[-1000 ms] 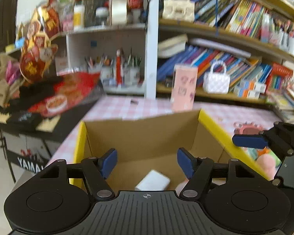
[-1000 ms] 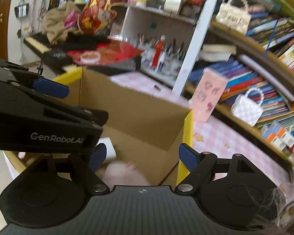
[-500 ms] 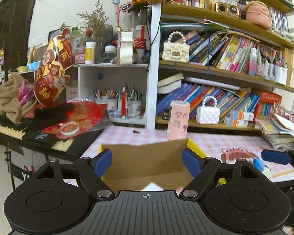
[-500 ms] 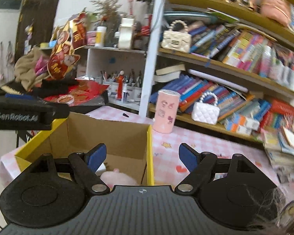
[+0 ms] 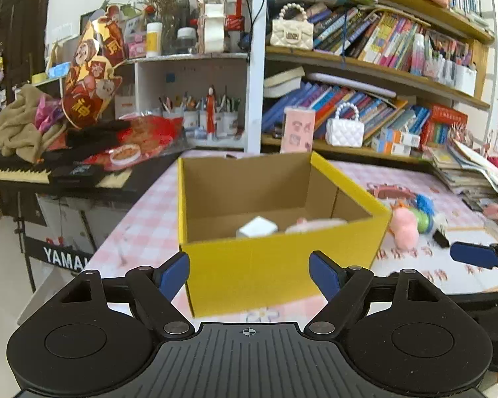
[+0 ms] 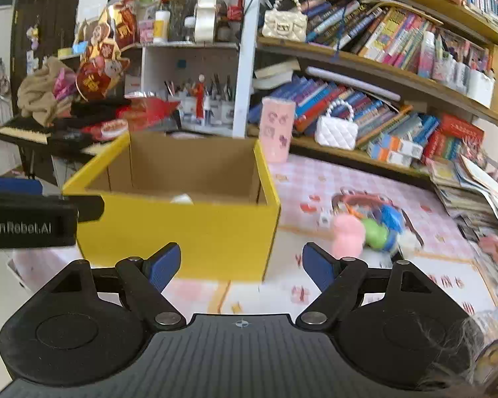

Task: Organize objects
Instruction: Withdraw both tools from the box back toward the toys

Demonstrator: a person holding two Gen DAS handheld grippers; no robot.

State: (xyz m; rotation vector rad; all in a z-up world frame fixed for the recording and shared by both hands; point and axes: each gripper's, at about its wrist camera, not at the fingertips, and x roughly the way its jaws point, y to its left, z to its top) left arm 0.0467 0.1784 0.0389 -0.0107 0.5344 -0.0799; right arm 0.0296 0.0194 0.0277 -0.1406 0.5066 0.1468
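I'm hovering left gripper [image 5: 249, 273] and right gripper [image 6: 239, 265] level before open yellow cardboard box [image 5: 282, 265]; both are gaping wide, gripping nothing, touching nothing.

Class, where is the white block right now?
In the left wrist view, the white block lies inside the yellow cardboard box, left of a pink toy on the box floor.

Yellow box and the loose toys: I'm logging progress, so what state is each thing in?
yellow box: open-topped, upright on the table
white cube: inside the box
pink plush: outside, on the table right of the box
left hand-held gripper: open, empty
right hand-held gripper: open, empty
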